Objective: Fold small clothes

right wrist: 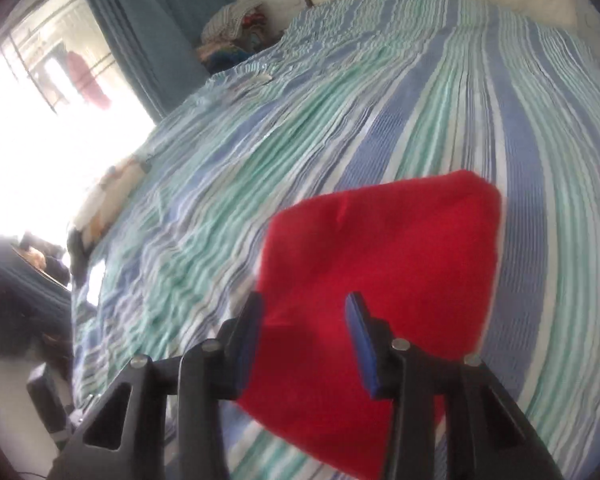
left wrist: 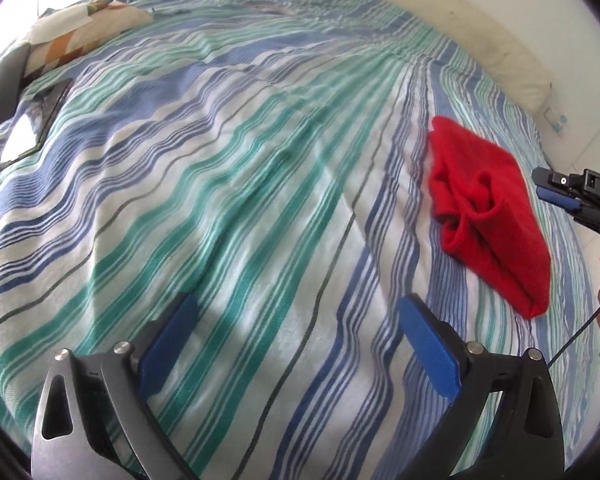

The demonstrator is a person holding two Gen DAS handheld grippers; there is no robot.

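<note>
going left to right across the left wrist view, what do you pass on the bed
patterned pillow at the far left → wide stretch of striped bedsheet → red folded garment → right gripper coming in from the right edge, its fingers apart and holding nothing.

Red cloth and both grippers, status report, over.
Left gripper open, empty, over bare bedsheet. Right gripper open, nothing gripped, above red cloth. Cloth lies folded on the sheet. Nothing in the way.
</note>
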